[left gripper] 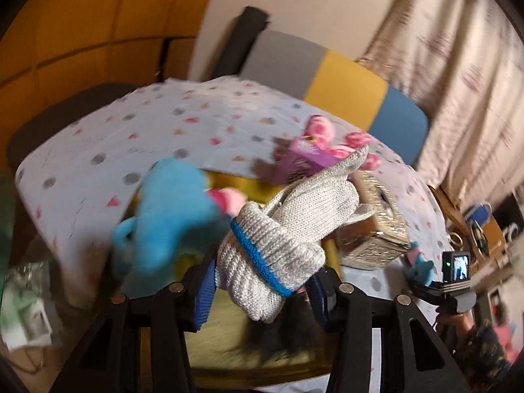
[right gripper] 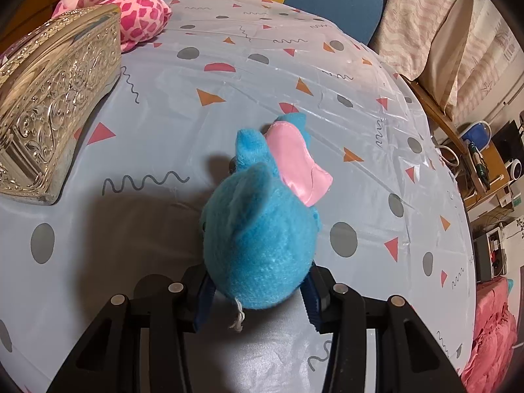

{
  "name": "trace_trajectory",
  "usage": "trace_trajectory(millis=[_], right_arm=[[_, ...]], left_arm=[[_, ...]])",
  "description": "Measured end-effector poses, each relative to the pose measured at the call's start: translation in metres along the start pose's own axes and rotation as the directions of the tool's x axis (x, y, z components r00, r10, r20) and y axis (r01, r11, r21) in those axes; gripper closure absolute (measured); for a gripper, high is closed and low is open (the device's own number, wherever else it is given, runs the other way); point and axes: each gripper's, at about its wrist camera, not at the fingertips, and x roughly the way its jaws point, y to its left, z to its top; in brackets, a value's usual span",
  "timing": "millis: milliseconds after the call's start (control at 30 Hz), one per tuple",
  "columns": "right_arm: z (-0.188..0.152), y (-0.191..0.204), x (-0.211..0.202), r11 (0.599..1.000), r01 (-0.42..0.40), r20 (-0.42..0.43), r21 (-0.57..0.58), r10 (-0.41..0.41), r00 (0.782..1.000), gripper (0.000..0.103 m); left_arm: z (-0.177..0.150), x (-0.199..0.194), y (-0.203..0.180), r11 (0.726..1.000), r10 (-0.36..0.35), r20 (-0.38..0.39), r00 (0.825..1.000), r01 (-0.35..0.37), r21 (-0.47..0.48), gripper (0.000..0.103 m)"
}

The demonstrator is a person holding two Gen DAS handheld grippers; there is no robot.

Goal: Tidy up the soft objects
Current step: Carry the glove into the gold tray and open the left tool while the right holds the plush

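Left gripper [left gripper: 262, 281] seemingly clamped; right gripper [right gripper: 258, 291] clamped, angled down.

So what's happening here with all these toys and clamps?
A person is tidying soft things on a table with a patterned tablecloth, using a handheld gripper in each hand. The left gripper is closed on a rolled grey knit glove, above a yellow container where another blue plush already lies. The right gripper is closed on a blue plush toy with a pink bow, which sits on the cloth. A pink spotted plush and an ornate silver box lie further back.
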Motion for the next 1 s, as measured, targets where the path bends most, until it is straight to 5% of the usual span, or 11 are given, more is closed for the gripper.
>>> trace_trajectory(millis=[233, 500, 1000], right_arm=[[0.000, 0.001, 0.000, 1.000, 0.003, 0.002, -0.006, -0.003, 1.000, 0.057], [0.000, 0.002, -0.001, 1.000, 0.005, 0.002, -0.010, -0.005, 1.000, 0.057], [-0.001, 0.003, -0.001, 1.000, 0.013, 0.006, -0.015, -0.013, 1.000, 0.057]], left_arm=[[-0.038, 0.028, 0.012, 0.998, 0.003, -0.150, 0.989, -0.012, -0.055, 0.054], [-0.060, 0.054, 0.000, 0.995, 0.092, -0.218, 0.972, -0.084, 0.044, 0.046], [-0.053, 0.036, -0.013, 0.955, 0.220, -0.036, 0.975, -0.208, 0.211, 0.040]])
